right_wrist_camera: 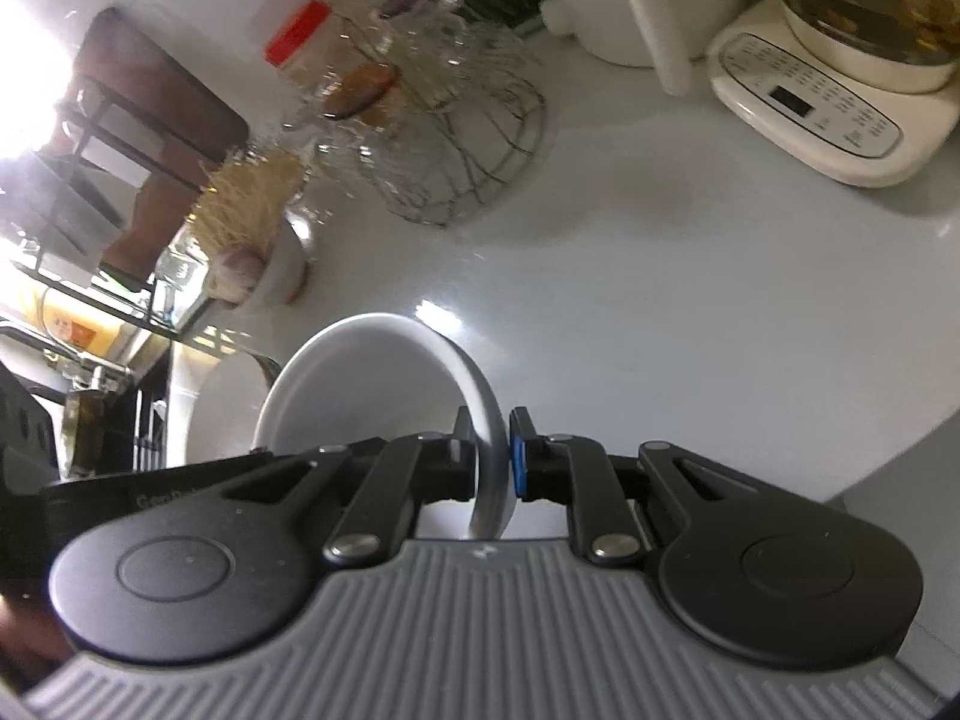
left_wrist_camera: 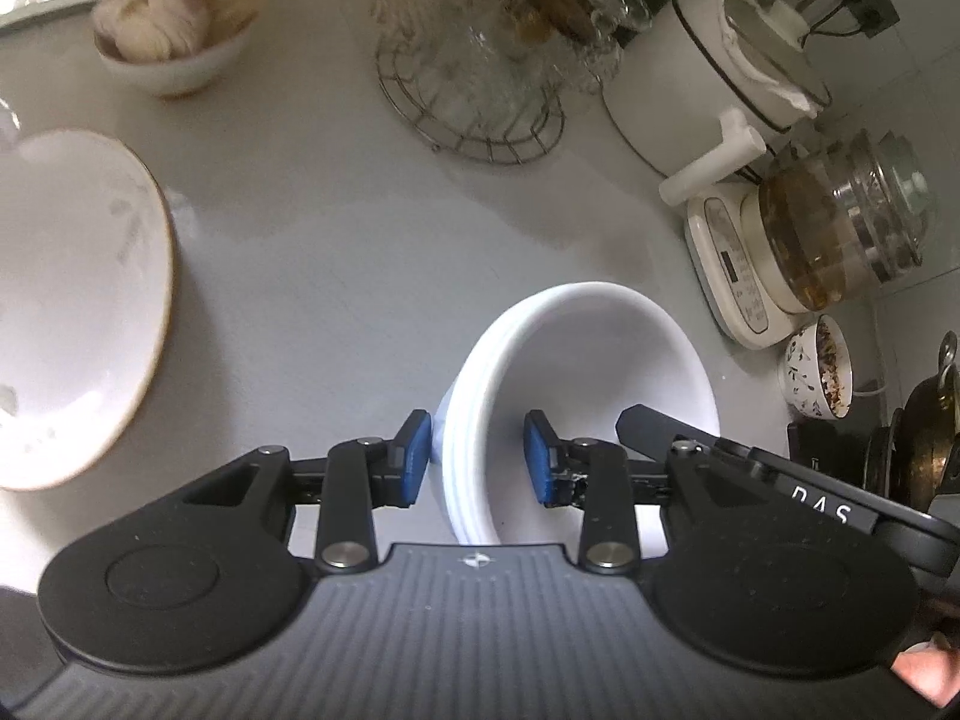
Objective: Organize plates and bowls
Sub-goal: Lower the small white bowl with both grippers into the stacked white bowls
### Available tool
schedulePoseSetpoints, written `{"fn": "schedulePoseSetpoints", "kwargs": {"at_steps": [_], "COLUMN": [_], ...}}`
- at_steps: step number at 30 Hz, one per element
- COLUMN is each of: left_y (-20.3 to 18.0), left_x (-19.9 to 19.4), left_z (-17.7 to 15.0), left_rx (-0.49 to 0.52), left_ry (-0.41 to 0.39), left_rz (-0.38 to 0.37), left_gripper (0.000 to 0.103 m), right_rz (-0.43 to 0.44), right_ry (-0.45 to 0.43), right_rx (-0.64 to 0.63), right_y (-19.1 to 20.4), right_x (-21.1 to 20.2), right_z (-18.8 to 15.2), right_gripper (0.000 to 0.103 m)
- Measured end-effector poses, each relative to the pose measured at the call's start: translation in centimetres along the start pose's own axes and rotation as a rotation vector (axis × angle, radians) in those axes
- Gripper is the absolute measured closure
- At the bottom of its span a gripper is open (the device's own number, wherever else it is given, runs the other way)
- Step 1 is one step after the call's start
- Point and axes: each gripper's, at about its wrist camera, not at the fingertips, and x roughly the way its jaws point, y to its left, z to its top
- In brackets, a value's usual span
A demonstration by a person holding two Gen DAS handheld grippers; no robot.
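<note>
Fingers on your left gripper [left_wrist_camera: 477, 459] straddle the rim of a stack of white bowls [left_wrist_camera: 576, 384]: one blue pad [left_wrist_camera: 417, 456] sits on the outside wall, the other inside the top bowl. A small gap shows on the inner side, so you cannot tell if the pinch is tight. The stack is tilted, mouth facing away and to the right, over the grey-white countertop [left_wrist_camera: 336, 252].

Your right gripper [right_wrist_camera: 492, 456] has its fingers pressed in on the rim of a white bowl [right_wrist_camera: 372, 378], one finger inside, one blue pad [right_wrist_camera: 521, 462] on the outside, rim clamped between them. That bowl is tipped on edge, mouth to the left, above the counter.

In the left wrist view, a large white plate with a brown rim [left_wrist_camera: 78, 306] shows at the left edge, tilted, well apart from the stack. A small bowl of garlic [left_wrist_camera: 168, 54] sits at the back left. A wire basket of glassware [left_wrist_camera: 480, 72] stands at the back centre. Right of it are a white pot with a handle [left_wrist_camera: 696, 96], a glass kettle on a cream base [left_wrist_camera: 834, 228] and a patterned cup [left_wrist_camera: 819, 369] just beside the base. The stack is near the kettle base, not touching it.
</note>
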Motion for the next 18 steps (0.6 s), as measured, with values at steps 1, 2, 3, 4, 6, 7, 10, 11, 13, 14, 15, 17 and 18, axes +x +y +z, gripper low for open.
{"fn": "schedulePoseSetpoints", "kwargs": {"at_steps": [1, 2, 3, 4, 6, 7, 10, 11, 13, 14, 15, 17, 18], "left_y": [0.2, 0.5, 0.8, 1.0, 1.6, 1.8, 3.1, 3.5, 4.2, 4.6, 5.2, 6.2, 6.7], "left_x": [-0.3, -0.7, -1.1, -1.4, -2.4, -2.9, -4.3, -4.6, -5.2, -5.5, -5.9, -6.6, -6.8], "left_z": [0.1, 0.4, 0.7, 0.8, 1.2, 1.3, 1.8, 1.9, 2.3, 2.4, 2.6, 3.0, 3.3], "left_rx": [0.006, 0.013, 0.021, 0.024, 0.025, 0.025, 0.011, 0.005, -0.005, -0.008, -0.009, -0.011, -0.011], "left_ry": [-0.003, -0.008, -0.013, -0.018, -0.033, -0.040, -0.058, -0.060, -0.066, -0.069, -0.071, -0.084, -0.089], "left_rz": [-0.002, -0.005, -0.008, -0.010, -0.008, -0.008, -0.014, -0.014, -0.014, -0.013, -0.010, -0.004, -0.001], "left_gripper": [0.065, 0.065, 0.065, 0.065, 0.064, 0.064, 0.064, 0.064, 0.064, 0.064, 0.063, 0.062, 0.062], "right_rz": [0.003, 0.005, 0.007, 0.011, 0.023, 0.029, 0.044, 0.049, 0.054, 0.056, 0.058, 0.065, 0.068], "right_ry": [-0.005, -0.012, -0.019, -0.026, -0.037, -0.045, -0.058, -0.059, -0.061, -0.062, -0.062, -0.063, -0.064], "right_rx": [-0.004, -0.009, -0.013, -0.015, -0.017, -0.023, -0.047, -0.053, -0.067, -0.078, -0.084, -0.098, -0.105], "right_y": [0.4, 0.9, 1.3, 1.8, 2.7, 3.2, 4.8, 5.2, 6.3, 7.0, 7.4, 8.7, 9.2], "right_x": [0.0, -0.1, -0.2, -0.2, -0.2, -0.2, -0.1, 0.1, 0.4, 0.7, 0.9, 1.3, 1.5], "right_z": [0.1, 0.1, 0.2, 0.3, 0.4, 0.5, 0.7, 0.7, 0.7, 0.7, 0.7, 0.6, 0.5], "right_gripper": [0.088, 0.088, 0.088, 0.088, 0.088, 0.088, 0.087, 0.087, 0.087, 0.087, 0.087, 0.087, 0.087]}}
